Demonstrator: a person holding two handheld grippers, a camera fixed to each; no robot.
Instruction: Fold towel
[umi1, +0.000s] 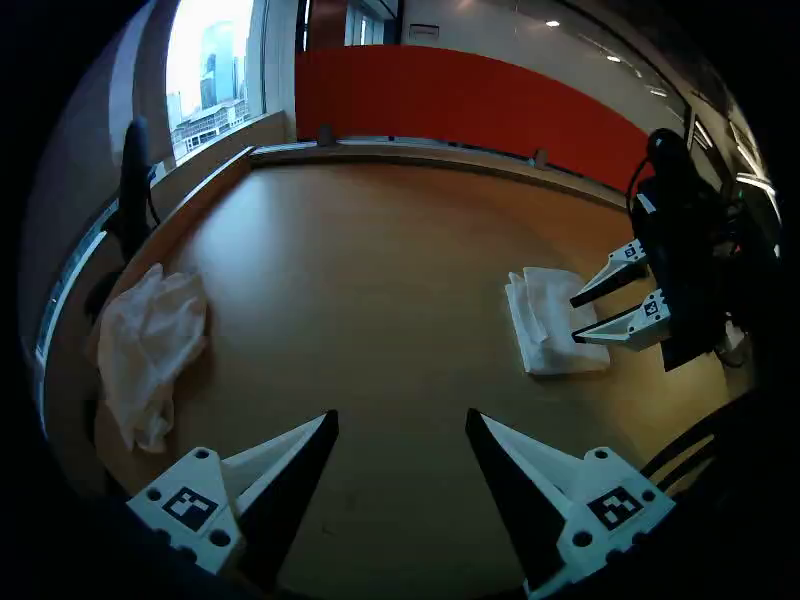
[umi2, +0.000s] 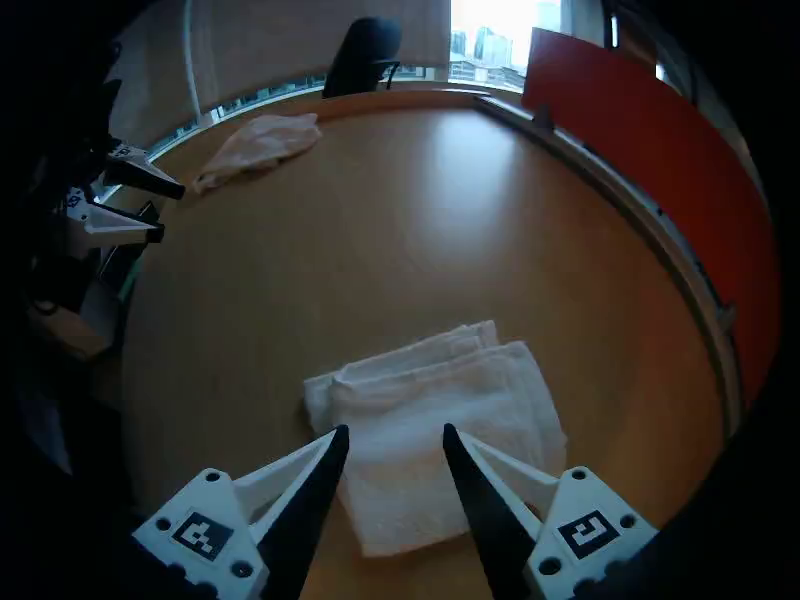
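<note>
Right gripper (umi2: 394, 432), fingers apart, over folded towel (umi2: 430, 395)

A black office chair (umi2: 365, 48) stands beyond the wooden table (umi2: 420, 230), a red partition (umi2: 640, 140) along its edge.

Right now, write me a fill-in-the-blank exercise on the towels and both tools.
1. The table carries ____ towels.
2. The flat towel at the right tool is already ____.
3. The crumpled towel lies nearer the left tool than the ____ tool.
4. Both tools stand ____, gripping nothing.

Missing words: two; folded; right; open.
</note>
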